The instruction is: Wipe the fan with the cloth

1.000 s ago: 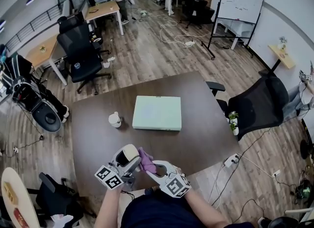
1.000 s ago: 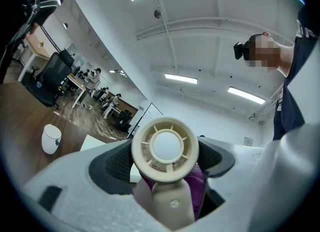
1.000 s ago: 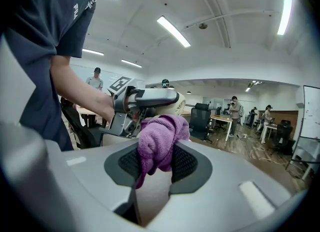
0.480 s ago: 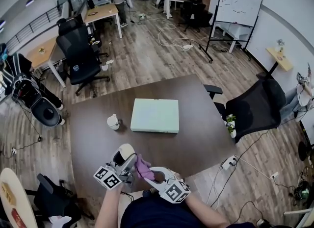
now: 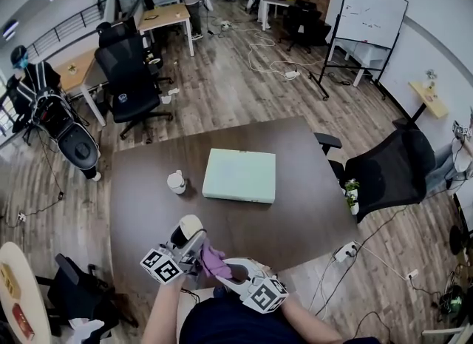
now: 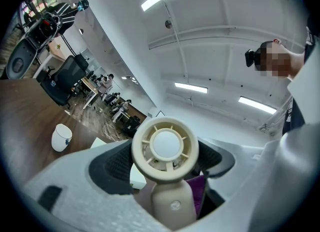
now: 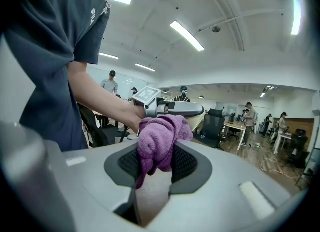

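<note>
My left gripper (image 5: 192,243) is shut on a small cream hand fan (image 5: 189,228) and holds it over the near edge of the table. In the left gripper view the fan's round head (image 6: 165,146) stands between the jaws of the left gripper (image 6: 166,162), with its handle (image 6: 172,207) below. My right gripper (image 5: 222,264) is shut on a purple cloth (image 5: 213,260), which lies against the fan's right side. In the right gripper view the cloth (image 7: 159,137) bulges out of the jaws of the right gripper (image 7: 156,162) towards the fan. A strip of cloth (image 6: 200,196) shows behind the handle.
On the dark brown table (image 5: 310,209) lie a pale green flat box (image 5: 239,174) and a white cup (image 5: 176,182). A small potted plant (image 5: 351,190) stands off the right edge. Black office chairs (image 5: 131,76) and people stand further off.
The right gripper has drawn the purple cloth a little nearer to the person, down along the fan's side. The left gripper still holds the fan in about the same place.
</note>
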